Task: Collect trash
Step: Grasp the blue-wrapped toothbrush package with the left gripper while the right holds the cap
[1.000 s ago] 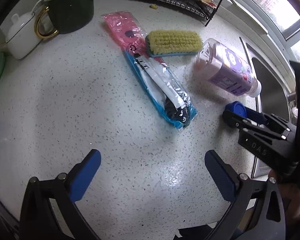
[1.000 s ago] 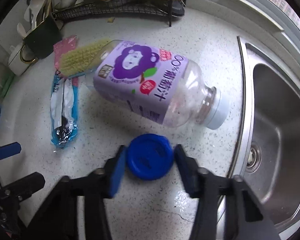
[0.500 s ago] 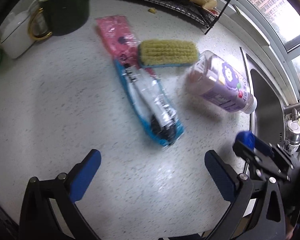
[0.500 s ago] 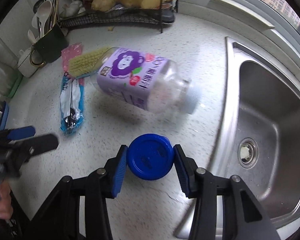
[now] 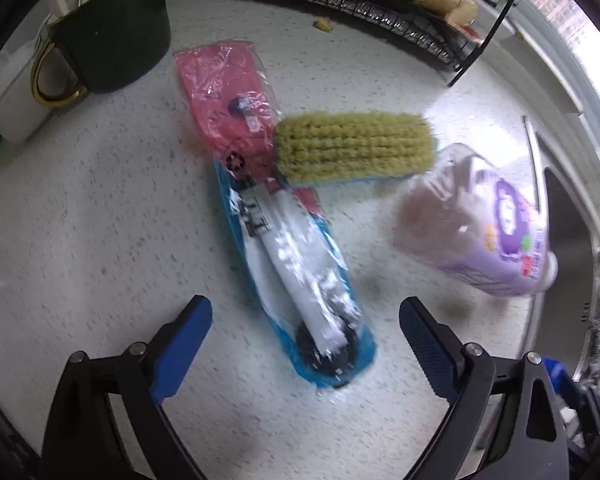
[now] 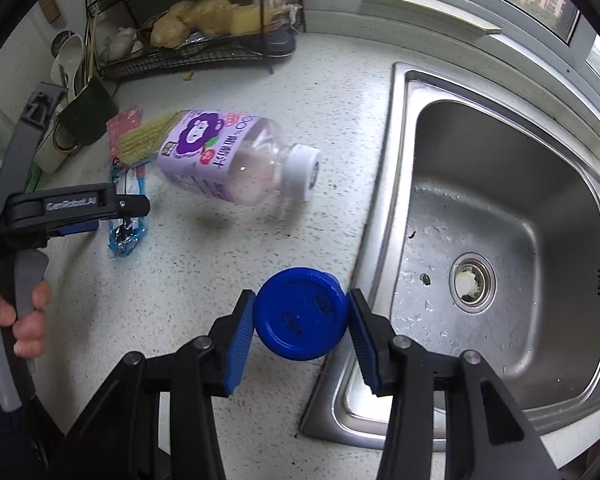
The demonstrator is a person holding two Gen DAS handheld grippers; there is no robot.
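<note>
My right gripper (image 6: 301, 318) is shut on a round blue lid (image 6: 300, 314), held above the counter beside the sink. My left gripper (image 5: 305, 330) hangs over the near end of a blue and white plastic wrapper (image 5: 296, 276); its jaws are closing, wide apart, the pads clear of the wrapper. A pink wrapper (image 5: 228, 92) lies under the blue one's far end. An empty purple-labelled bottle (image 6: 236, 160) with a white cap lies on its side; in the left wrist view the bottle (image 5: 484, 232) is at the right.
A yellow scrub brush (image 5: 354, 146) rests across the wrappers. A dark green mug (image 5: 108, 36) and a white pot stand far left. A black wire rack (image 6: 204, 56) holding food lines the back. The steel sink (image 6: 500, 240) lies right. A hand (image 6: 24, 320) grips the left tool.
The left gripper moved over the blue wrapper and its jaws narrowed slightly. The right gripper rose with the blue lid and shifted toward the sink. The bottle now lies farther off.
</note>
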